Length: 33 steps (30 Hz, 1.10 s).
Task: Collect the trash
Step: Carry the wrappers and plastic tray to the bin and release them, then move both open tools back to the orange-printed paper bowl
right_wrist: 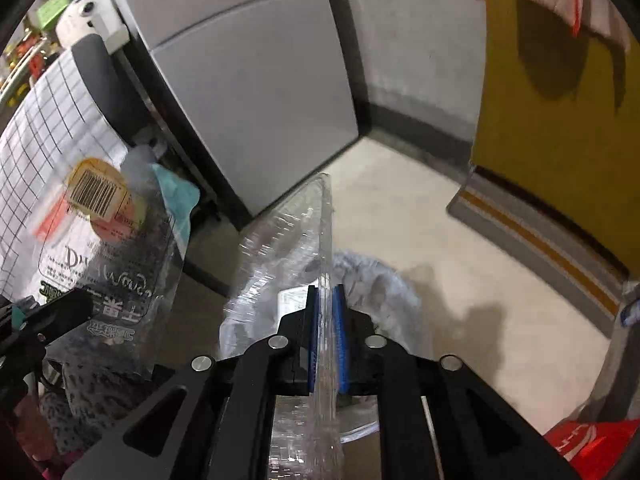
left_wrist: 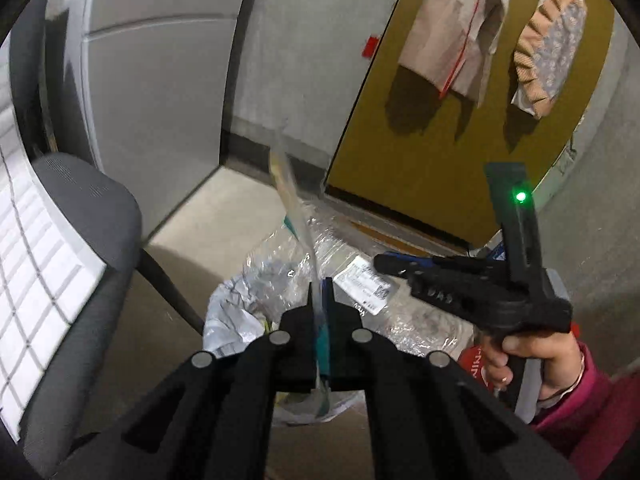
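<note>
Both grippers clamp thin plastic trash above the floor pile.

Left gripper [left_wrist: 321, 292] pinches a printed wrapper [right_wrist: 100, 240]; right gripper [right_wrist: 327, 304] is nearly shut on a clear plastic sheet [right_wrist: 296, 232]. Carrying step, I judge: next, lower both onto the trash bag [left_wrist: 280, 292] and release.

Beige floor [right_wrist: 400, 216] carrying a grey chair [left_wrist: 84, 216], a striped doormat [right_wrist: 536, 236] lying by the yellow door, and crumpled plastic trash [left_wrist: 256, 300].
</note>
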Each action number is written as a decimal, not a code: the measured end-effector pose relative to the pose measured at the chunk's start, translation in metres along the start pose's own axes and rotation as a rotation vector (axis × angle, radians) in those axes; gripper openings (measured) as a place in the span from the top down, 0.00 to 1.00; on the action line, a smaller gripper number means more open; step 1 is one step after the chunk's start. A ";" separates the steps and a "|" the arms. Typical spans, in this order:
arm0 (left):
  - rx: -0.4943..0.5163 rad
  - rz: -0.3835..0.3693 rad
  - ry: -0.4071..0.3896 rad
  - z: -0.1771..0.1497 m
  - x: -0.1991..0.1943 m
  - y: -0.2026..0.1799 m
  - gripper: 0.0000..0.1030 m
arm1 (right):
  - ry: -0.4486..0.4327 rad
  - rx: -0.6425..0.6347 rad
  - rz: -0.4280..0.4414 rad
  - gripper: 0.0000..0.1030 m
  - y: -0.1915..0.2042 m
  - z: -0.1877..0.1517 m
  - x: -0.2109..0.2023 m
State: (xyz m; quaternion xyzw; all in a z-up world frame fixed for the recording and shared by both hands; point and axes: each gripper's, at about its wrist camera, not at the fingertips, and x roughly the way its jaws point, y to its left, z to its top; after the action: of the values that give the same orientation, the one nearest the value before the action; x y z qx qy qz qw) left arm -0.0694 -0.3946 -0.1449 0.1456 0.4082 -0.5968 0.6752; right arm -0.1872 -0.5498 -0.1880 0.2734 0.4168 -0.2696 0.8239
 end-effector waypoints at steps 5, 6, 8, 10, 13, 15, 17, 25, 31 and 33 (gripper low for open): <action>-0.038 0.041 0.072 -0.002 0.028 0.013 0.37 | 0.023 0.035 -0.040 0.52 -0.010 -0.003 0.024; -0.040 0.042 0.076 -0.004 0.027 0.016 0.37 | 0.017 0.033 -0.040 0.52 -0.011 -0.003 0.022; -0.048 0.057 0.067 -0.004 0.022 0.022 0.37 | -0.003 0.022 -0.051 0.52 -0.009 0.000 0.015; -0.056 0.075 0.046 -0.003 0.014 0.026 0.37 | -0.036 0.022 -0.060 0.52 -0.010 0.004 0.006; -0.073 0.117 0.005 -0.002 -0.005 0.033 0.37 | -0.087 0.020 -0.045 0.52 -0.006 0.012 -0.012; -0.084 0.162 -0.030 -0.006 -0.024 0.040 0.37 | -0.129 0.009 -0.027 0.52 0.002 0.016 -0.028; -0.097 0.202 -0.058 -0.008 -0.039 0.046 0.37 | -0.167 -0.008 -0.002 0.52 0.014 0.020 -0.041; -0.225 0.379 -0.185 -0.041 -0.127 0.088 0.35 | -0.245 -0.163 0.123 0.49 0.096 0.027 -0.073; -0.351 0.507 -0.243 -0.076 -0.184 0.127 0.35 | -0.210 -0.304 0.213 0.47 0.176 0.025 -0.065; -0.394 0.559 -0.260 -0.087 -0.204 0.142 0.34 | -0.196 -0.350 0.238 0.40 0.203 0.024 -0.061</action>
State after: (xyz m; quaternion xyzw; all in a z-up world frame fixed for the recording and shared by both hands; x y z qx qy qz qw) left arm 0.0385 -0.1597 -0.0929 0.0416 0.3704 -0.3125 0.8737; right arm -0.0685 -0.4096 -0.0794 0.1459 0.3399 -0.1193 0.9214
